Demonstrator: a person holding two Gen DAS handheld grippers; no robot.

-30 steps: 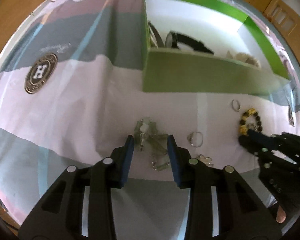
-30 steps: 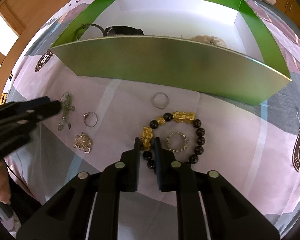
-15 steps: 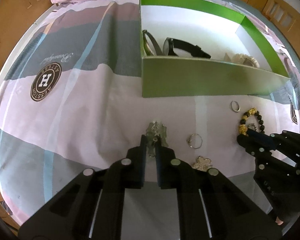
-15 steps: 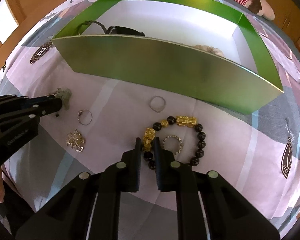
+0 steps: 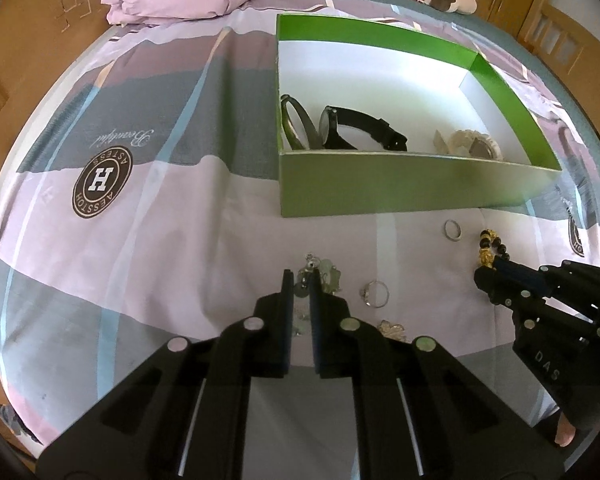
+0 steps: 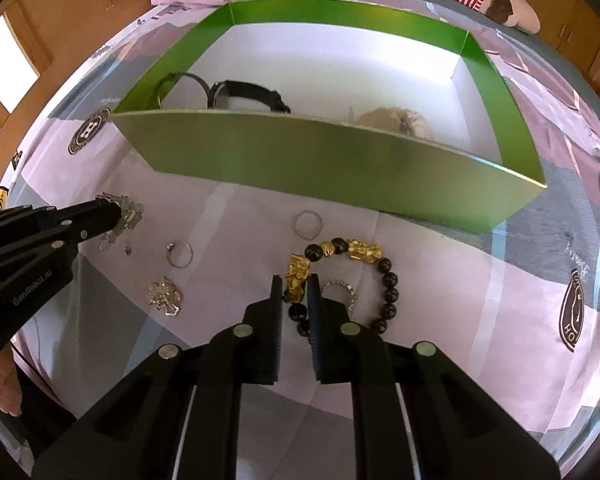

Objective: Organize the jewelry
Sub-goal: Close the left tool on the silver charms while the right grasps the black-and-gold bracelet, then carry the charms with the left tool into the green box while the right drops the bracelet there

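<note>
Left gripper point(image 5: 301, 280) is clamped on the silver necklace point(image 5: 320, 278), right gripper point(image 6: 296, 286) pinching the beaded bracelet point(image 6: 352, 256), near the green box point(image 6: 300, 156).

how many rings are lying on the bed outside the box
3. A plain ring near the box wall; a stone-set ring by the left gripper; a sparkly ring inside the bracelet loop. Grippers may hide more.

Bedsheet point(image 5: 148, 216) showing round brown badge point(image 5: 102, 183) reading "H", "AESSTO…"; script "Beautiful" point(image 5: 123, 139) lying above it, upside down; right gripper point(image 5: 485, 280) reading "DAS"; left gripper point(image 6: 114, 212) reading "GenRobot.ai".
</note>
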